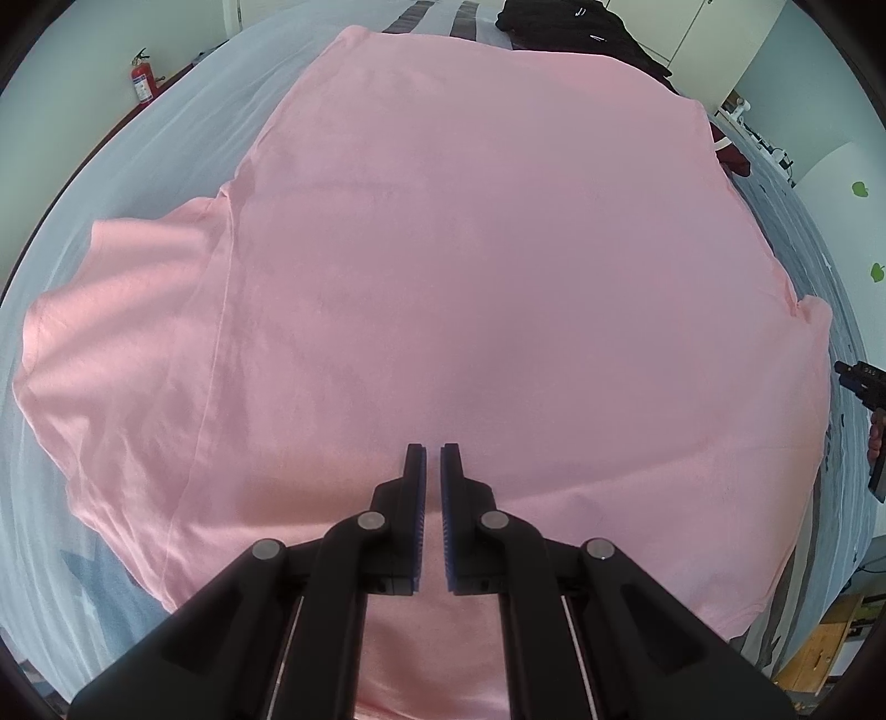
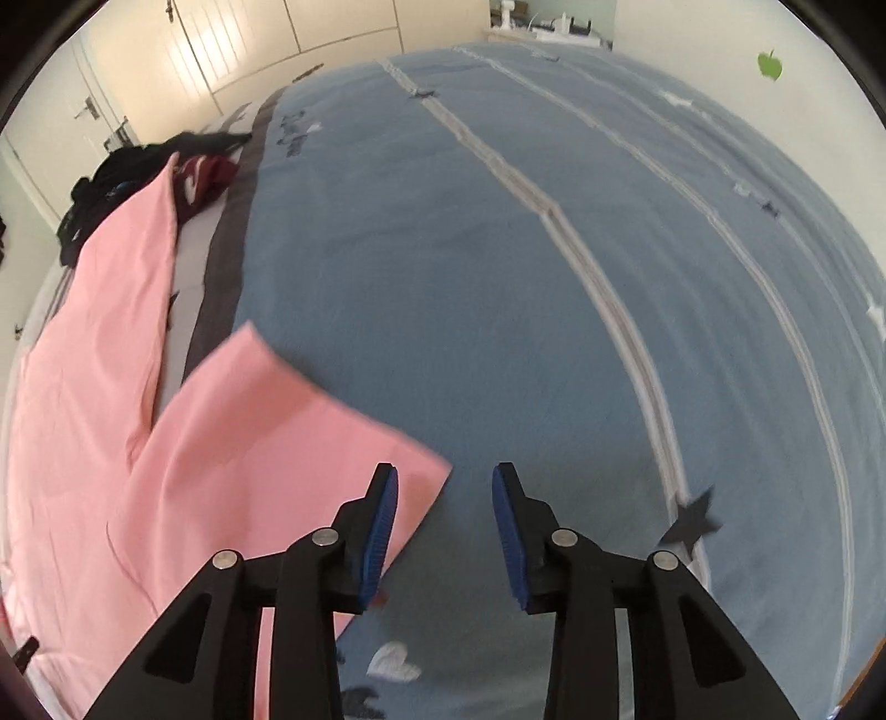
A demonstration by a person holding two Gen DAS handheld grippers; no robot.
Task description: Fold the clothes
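Note:
A pink T-shirt (image 1: 470, 266) lies spread flat on the bed and fills most of the left wrist view, one sleeve (image 1: 116, 310) out to the left. My left gripper (image 1: 433, 450) hovers over the shirt's near middle, jaws nearly together with a thin gap, holding nothing. In the right wrist view the shirt (image 2: 83, 387) lies at the left, its other sleeve (image 2: 310, 437) spread on the blue bedcover. My right gripper (image 2: 446, 471) is open and empty, just right of that sleeve's corner. The right gripper also shows at the far right edge of the left wrist view (image 1: 864, 382).
The bed has a blue cover with white stripes and stars (image 2: 554, 277). A pile of dark clothes (image 1: 576, 27) and a maroon garment (image 2: 205, 177) lie beyond the shirt. A red fire extinguisher (image 1: 142, 77) stands by the wall, wardrobe doors (image 2: 249, 39) behind.

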